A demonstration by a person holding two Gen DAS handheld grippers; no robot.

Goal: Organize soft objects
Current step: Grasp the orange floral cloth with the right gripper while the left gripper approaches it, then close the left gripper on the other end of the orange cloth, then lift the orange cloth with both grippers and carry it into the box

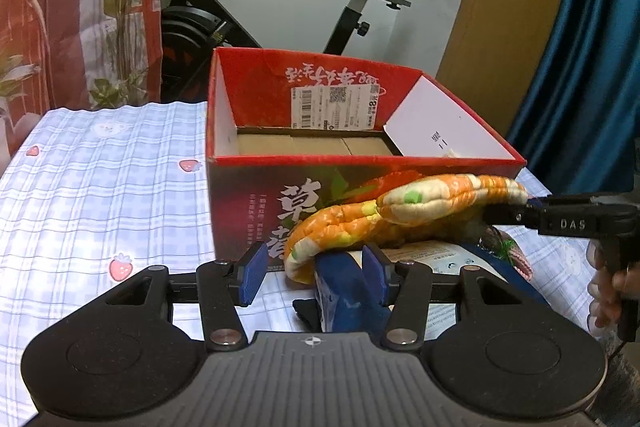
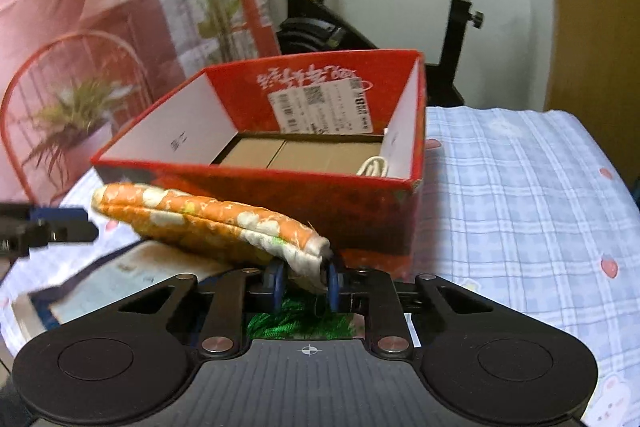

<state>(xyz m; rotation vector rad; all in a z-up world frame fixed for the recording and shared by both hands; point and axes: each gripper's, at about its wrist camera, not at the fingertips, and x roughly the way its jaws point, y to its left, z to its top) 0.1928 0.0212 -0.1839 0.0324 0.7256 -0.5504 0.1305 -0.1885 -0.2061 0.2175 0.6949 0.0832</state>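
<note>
An orange and white padded cloth [image 1: 400, 215] hangs in the air just in front of an open red cardboard box [image 1: 360, 163]. My right gripper [image 2: 306, 285] is shut on one end of the cloth [image 2: 208, 223]; in the left wrist view it [image 1: 520, 213] comes in from the right. My left gripper [image 1: 316, 279] is open below the cloth's drooping end, with a dark blue soft item [image 1: 344, 299] lying between its fingers. In the right wrist view the left gripper [image 2: 60, 225] shows at the left edge. The box [image 2: 280, 183] holds a white cord [image 2: 372, 167].
The table has a blue checked cloth with strawberries [image 1: 100, 187]. A printed packet [image 1: 440, 255] and a pink and green knitted item [image 1: 516, 255] lie under the lifted cloth. An exercise bike [image 1: 280, 7] stands behind the box, plants [image 2: 80, 115] at the left.
</note>
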